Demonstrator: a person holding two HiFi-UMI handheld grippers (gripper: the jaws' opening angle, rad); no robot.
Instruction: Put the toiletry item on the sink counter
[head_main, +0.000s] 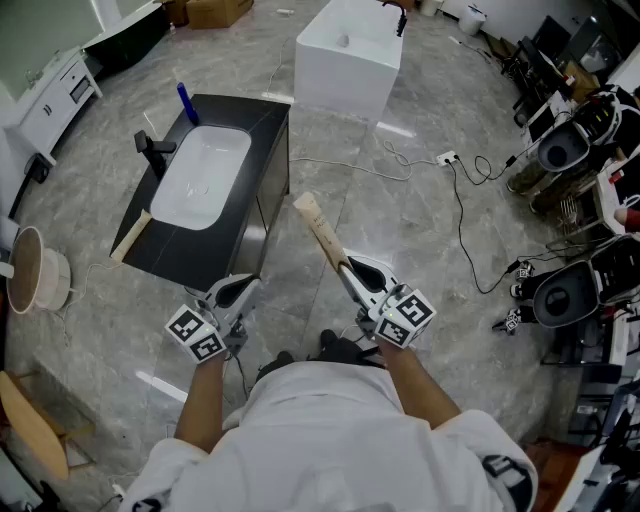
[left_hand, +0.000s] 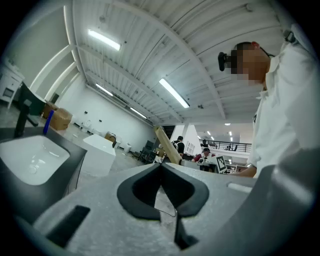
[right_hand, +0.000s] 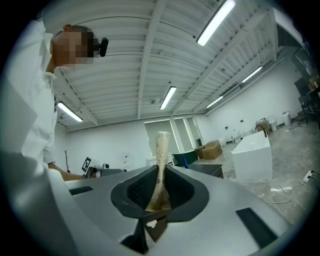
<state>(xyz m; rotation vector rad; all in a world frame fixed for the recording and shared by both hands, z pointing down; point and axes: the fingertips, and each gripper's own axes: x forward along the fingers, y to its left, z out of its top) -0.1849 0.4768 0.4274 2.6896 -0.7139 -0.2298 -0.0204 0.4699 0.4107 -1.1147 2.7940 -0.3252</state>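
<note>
A long beige toiletry tube (head_main: 322, 232) sticks up and forward out of my right gripper (head_main: 352, 275), which is shut on its lower end. In the right gripper view the tube (right_hand: 161, 155) stands upright between the closed pads. My left gripper (head_main: 240, 290) is shut and holds nothing; its jaws meet tip to tip in the left gripper view (left_hand: 161, 167). The black sink counter (head_main: 252, 130) with a white basin (head_main: 200, 175) lies ahead to the left, beyond both grippers. Both grippers hover over the floor, short of the counter.
On the counter are a black faucet (head_main: 155, 152), a blue upright item (head_main: 186, 103) and a beige stick (head_main: 132, 236) at its near left edge. A white tub (head_main: 348, 55) stands beyond. Cables (head_main: 455, 190) cross the floor; equipment crowds the right side.
</note>
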